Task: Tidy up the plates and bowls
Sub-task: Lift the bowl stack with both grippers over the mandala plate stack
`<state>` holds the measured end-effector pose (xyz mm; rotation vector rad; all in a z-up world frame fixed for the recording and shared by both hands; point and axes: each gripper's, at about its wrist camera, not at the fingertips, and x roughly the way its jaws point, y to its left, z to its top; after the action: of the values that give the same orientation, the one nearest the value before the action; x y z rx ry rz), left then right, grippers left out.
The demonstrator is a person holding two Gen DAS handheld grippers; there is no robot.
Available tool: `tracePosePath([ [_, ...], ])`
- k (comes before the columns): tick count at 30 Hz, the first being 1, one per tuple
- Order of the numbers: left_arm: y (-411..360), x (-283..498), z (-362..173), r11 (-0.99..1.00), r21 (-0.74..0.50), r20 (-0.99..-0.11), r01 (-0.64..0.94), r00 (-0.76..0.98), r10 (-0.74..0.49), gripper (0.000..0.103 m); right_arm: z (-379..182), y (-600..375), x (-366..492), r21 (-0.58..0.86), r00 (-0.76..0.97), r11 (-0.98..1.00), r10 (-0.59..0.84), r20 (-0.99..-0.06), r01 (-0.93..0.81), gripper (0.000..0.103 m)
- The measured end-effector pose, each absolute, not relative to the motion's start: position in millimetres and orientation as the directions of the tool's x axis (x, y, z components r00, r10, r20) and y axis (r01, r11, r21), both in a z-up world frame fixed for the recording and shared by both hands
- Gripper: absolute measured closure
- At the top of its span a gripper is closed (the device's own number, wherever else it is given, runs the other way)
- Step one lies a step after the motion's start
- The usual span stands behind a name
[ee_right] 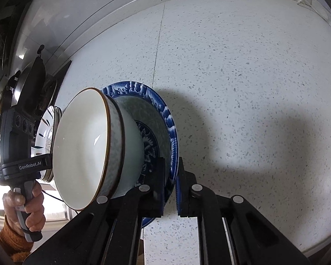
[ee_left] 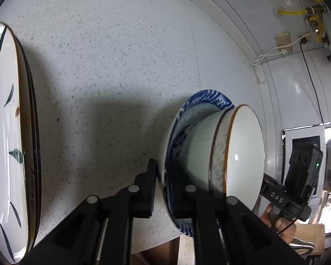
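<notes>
A white speckled stone countertop carries the dishes. A blue-patterned plate sits near its front edge, with a white bowl in it. Well apart lies a stack of leaf-patterned plates. A white cable rests near the back wall.

Speckled white stone countertop with hard shadows, glossy tiled wall behind it, wall sockets and yellow gas pipe.
</notes>
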<state>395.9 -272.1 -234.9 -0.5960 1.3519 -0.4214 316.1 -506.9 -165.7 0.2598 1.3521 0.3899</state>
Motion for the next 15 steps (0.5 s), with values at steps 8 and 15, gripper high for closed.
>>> tracePosePath([
  [8,-277,401,-228,0.771,-0.634,-0.766,-0.056,0.184,-0.616,0.095,-151,-505,322,0.367,0.189,0.924,0.381,-0.905,-0.106,0.095],
  [15,-250,401,-196,0.747,-0.662,-0.734,-0.054,0.244,-0.633,0.095,-116,-486,332,0.348,0.231,0.928,0.37,-0.9,-0.131,0.095],
])
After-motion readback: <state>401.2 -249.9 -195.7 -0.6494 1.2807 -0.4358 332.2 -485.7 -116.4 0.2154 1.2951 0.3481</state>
